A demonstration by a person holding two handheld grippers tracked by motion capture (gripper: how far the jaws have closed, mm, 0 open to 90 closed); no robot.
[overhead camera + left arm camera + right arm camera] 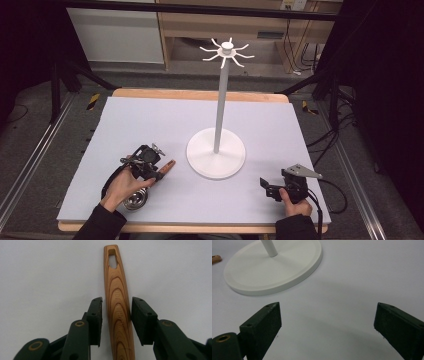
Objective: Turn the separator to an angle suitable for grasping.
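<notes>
Jaws: left gripper point(116, 315) straddles wooden handle point(118, 312), pads near, not yet clamped | handle's long axis runs along the jaws, tip toward white stand base point(216, 152) | right gripper point(327, 322) gaping, idle, opposite side of base.

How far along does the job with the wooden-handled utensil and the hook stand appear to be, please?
Nothing looks finished: the stand has bare hooks. In hand: the left gripper straddles the wooden handle lying on the mat, jaws not yet closed. The right gripper waits open. Probably left: gripping, lifting, hanging by the handle's slot.
</notes>
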